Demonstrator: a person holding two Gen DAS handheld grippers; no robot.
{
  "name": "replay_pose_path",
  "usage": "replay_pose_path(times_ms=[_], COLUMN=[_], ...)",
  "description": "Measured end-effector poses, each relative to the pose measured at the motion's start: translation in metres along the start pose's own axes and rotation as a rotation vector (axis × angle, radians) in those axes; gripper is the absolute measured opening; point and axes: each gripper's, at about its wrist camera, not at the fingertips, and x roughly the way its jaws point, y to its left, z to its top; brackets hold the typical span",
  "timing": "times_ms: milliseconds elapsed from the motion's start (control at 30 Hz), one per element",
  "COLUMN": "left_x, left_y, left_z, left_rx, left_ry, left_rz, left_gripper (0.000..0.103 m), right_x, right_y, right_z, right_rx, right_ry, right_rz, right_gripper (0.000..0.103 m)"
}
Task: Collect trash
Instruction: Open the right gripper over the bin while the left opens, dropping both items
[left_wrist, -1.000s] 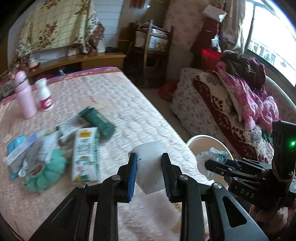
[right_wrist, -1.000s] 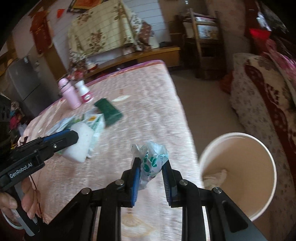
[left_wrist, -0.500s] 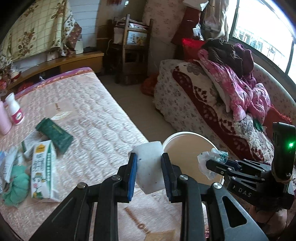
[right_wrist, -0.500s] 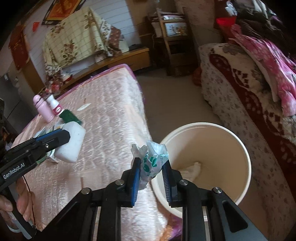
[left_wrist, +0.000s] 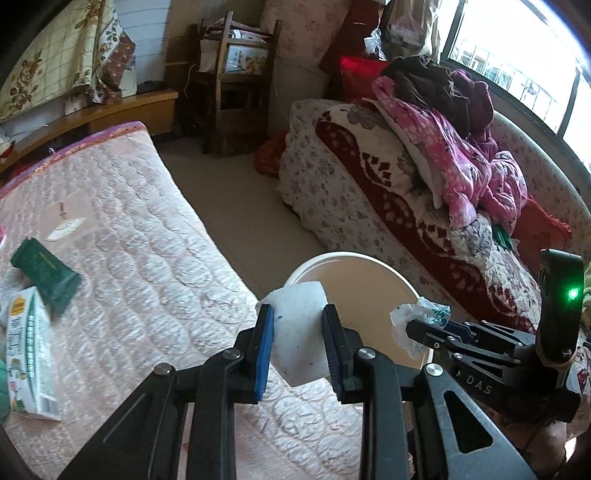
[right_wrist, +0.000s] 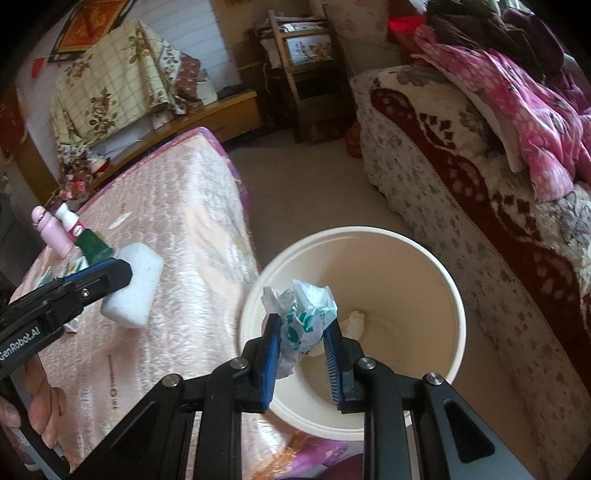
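while right gripper (right_wrist: 301, 347) pinches wrapper (right_wrist: 303, 317), left gripper (left_wrist: 298, 343) seemingly clamps foam (left_wrist: 299, 332).

Pretty lived-in bedroom. A bare quilted pink mattress (left_wrist: 122, 236) with a purple edge fills the 9 o'clock side of the left wrist view. Beige floor (left_wrist: 236, 206) runs between it and a sofa (left_wrist: 351, 199) at 3 o'clock, draped in a floral and dark red blanket, with pink and maroon clothes (left_wrist: 454, 147) heaped on top. At 12 o'clock a dark wooden chair (left_wrist: 236, 92) stands by the wall. A low wooden bench (left_wrist: 110, 110) at 10 o'clock carries a floral checked cloth (left_wrist: 48, 62). Daylight pours in through the window (left_wrist: 517, 70) at 2 o'clock.
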Motion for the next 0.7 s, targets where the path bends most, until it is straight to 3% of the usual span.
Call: replay_pose_path(times_ms=[233,400,467,500,533,567,700], left_x=[0.022,0.031,0.033,0.032,0.032,0.031,0.027], left_y=[-0.008,-0.012,-0.013,-0.013,-0.013,-0.013,-0.004], left_z=[-0.001,-0.004,-0.005,-0.006,-0.006,-0.007,-0.008], left_rx=[-0.016,-0.030,-0.030,-0.027,-0.023,-0.021,-0.032], left_ry=[0.031,0.035,0.043,0.043,0.041,0.038,0.041], left_rz=[-0.069,-0.115,-0.123,-0.120,-0.115,-0.111,-0.084], left_gripper=[0.029,0.040,0.050,0.055,0.056,0.059,0.060], right_x=[0.011,0.017,0.021,0.024,0.025,0.025,0.021], right_y=[-0.020,-0.031,-0.035,-0.038,-0.040,-0.042,-0.041], right_z=[-0.003,-0.004,-0.005,-0.005,-0.006,-0.007,-0.008], right_rx=[0.049,0.075,0.090,0.104,0.117,0.133,0.134], right_ry=[0.027,0.041,0.054,0.062,0.066,0.059,0.039], right_rz=[-0.037,-0.099,-0.109,-0.103,-0.098,-0.089,-0.084], right_gripper=[0.027,0.028,0.034,0.045,0.071,0.077,0.078])
